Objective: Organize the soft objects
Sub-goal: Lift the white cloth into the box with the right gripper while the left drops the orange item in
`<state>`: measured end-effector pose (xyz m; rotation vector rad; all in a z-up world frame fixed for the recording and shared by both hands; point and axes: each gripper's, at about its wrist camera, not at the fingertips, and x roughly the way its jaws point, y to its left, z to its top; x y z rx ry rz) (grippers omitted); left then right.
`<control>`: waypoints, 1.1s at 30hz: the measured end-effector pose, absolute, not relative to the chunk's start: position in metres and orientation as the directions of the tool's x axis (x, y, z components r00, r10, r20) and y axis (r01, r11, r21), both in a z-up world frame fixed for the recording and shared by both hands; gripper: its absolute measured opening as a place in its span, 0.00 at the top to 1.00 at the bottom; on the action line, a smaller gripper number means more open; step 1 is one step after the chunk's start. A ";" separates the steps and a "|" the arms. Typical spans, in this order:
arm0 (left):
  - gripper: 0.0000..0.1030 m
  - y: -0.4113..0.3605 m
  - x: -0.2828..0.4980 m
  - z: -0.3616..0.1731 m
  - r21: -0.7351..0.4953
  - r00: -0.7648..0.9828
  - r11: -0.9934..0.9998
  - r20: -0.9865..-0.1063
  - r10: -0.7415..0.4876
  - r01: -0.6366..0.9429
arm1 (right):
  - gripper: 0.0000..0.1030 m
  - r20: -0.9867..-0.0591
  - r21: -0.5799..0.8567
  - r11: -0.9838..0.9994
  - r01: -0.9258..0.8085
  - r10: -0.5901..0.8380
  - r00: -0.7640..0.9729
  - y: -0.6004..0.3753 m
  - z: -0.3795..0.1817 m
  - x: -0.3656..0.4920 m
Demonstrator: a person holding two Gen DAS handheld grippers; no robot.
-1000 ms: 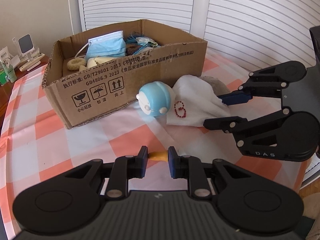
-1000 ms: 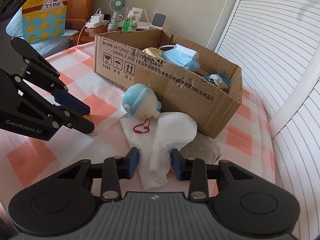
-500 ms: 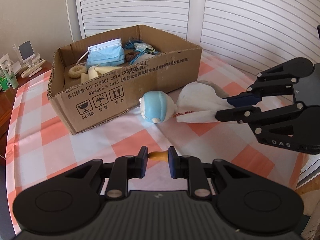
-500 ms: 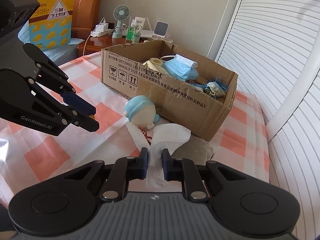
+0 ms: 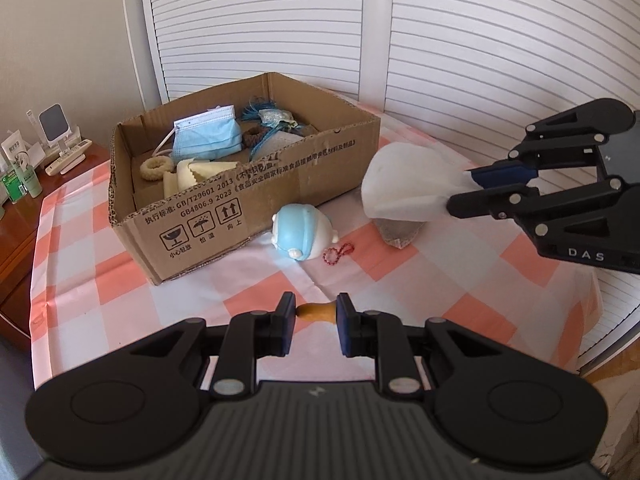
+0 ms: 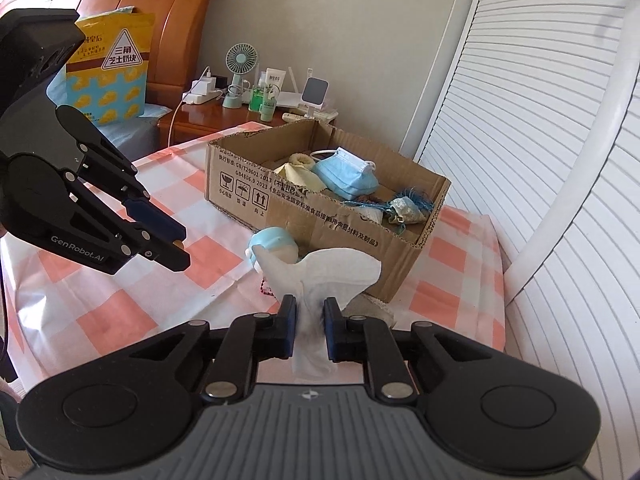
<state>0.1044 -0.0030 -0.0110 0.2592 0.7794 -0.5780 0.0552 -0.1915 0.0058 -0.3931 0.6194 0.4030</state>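
The tabletop (image 5: 100, 280) spreads out under its pink-and-white checked cloth, and on it sits the big cardboard box (image 5: 256, 196), open at the top, back toward the slatted doors. Inside it: a blue face mask (image 5: 208, 138), a pale yellow cloth (image 5: 196, 172), a cream scrunchie (image 5: 154, 168) and a tangle of blue string (image 5: 256, 110) at the far end.

On the right, the right tool (image 6: 310, 318) has its pads clamped on a white cloth (image 6: 320, 276), and the cloth is clear of the tabletop, fanning out in the air in front of the box. Right under it lies a small grey pouch (image 5: 398, 232) on the checks.

Just in front of the box wall, a round blue-and-white plush toy (image 5: 302, 234) rests on the tabletop, with its red bead chain (image 5: 338, 254) trailing beside it.

Down in front, the left tool (image 5: 316, 316) is closed on a small orange-tan piece (image 5: 318, 312), pinched between the blue pads, well apart from the box.
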 end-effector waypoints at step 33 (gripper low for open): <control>0.06 0.025 0.182 0.031 0.190 0.738 0.927 -0.663 -0.123 0.324 | 0.83 -0.567 -0.170 0.893 -0.418 0.258 0.782 -0.191 0.041 0.167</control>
